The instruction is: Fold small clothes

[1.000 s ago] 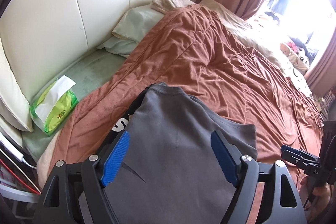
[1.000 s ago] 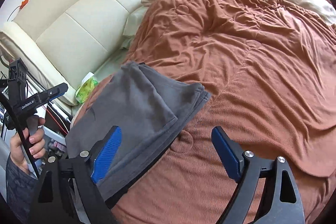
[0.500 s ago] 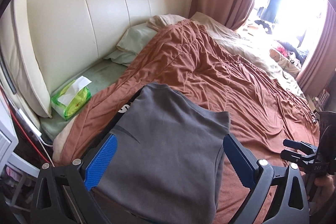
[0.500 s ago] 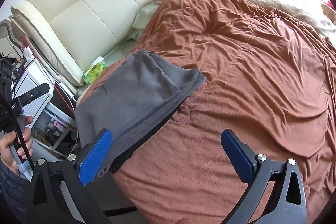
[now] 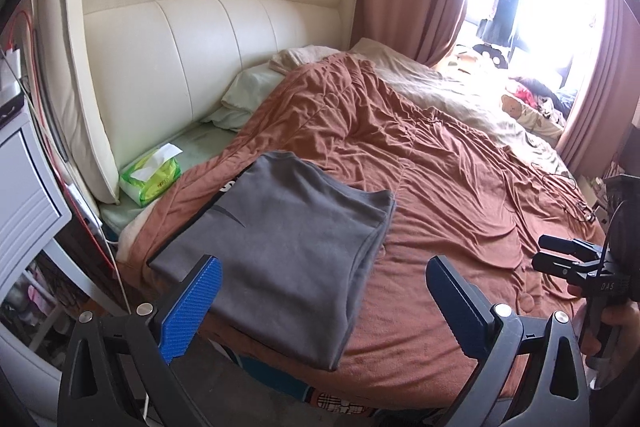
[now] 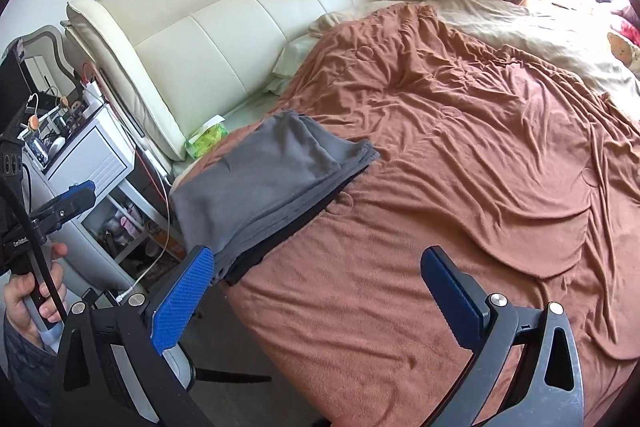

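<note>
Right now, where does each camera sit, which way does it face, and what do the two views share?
Left wrist view: sits behind the left tongs, open and empty, looking down across the bed at the folded grey garment; the right tongs and the hand holding them show at right.
Right wrist view: sits behind the right tongs, open and empty, facing the brown blanket; the left tongs and holding hand show at left.
Shared: garment, blanket, cream headboard, green tissue pack.
</note>
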